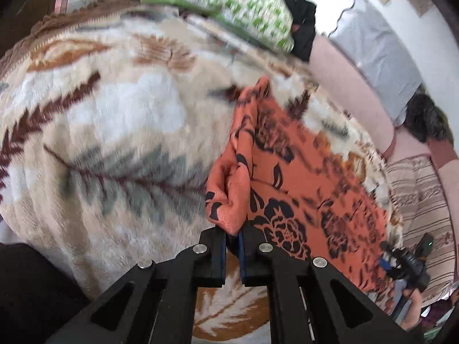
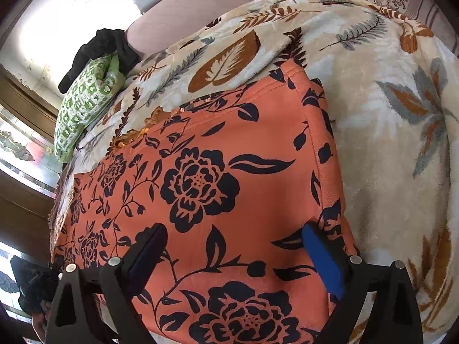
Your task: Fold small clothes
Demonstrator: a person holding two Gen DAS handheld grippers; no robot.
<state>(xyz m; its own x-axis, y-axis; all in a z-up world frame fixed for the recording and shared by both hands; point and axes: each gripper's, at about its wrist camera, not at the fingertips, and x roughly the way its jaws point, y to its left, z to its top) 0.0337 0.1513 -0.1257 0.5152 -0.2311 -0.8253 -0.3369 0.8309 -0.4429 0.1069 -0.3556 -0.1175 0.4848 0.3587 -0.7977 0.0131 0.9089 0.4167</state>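
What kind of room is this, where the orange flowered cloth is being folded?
Most likely a bedroom or living room at home: a plush leaf-patterned blanket covers a bed or couch, with a green patterned pillow and pink cushions behind it.

My left wrist view looks steeply down along the left claw [image 1: 233, 233], close over the blanket [image 1: 100, 132], with the cloth [image 1: 287, 177] ahead and right of the tips. My right wrist view looks down past the right claw [image 2: 233, 246], very near, the cloth filling the frame. Both share the cloth, blanket and green pillow [image 1: 229, 8] far beyond the claws.
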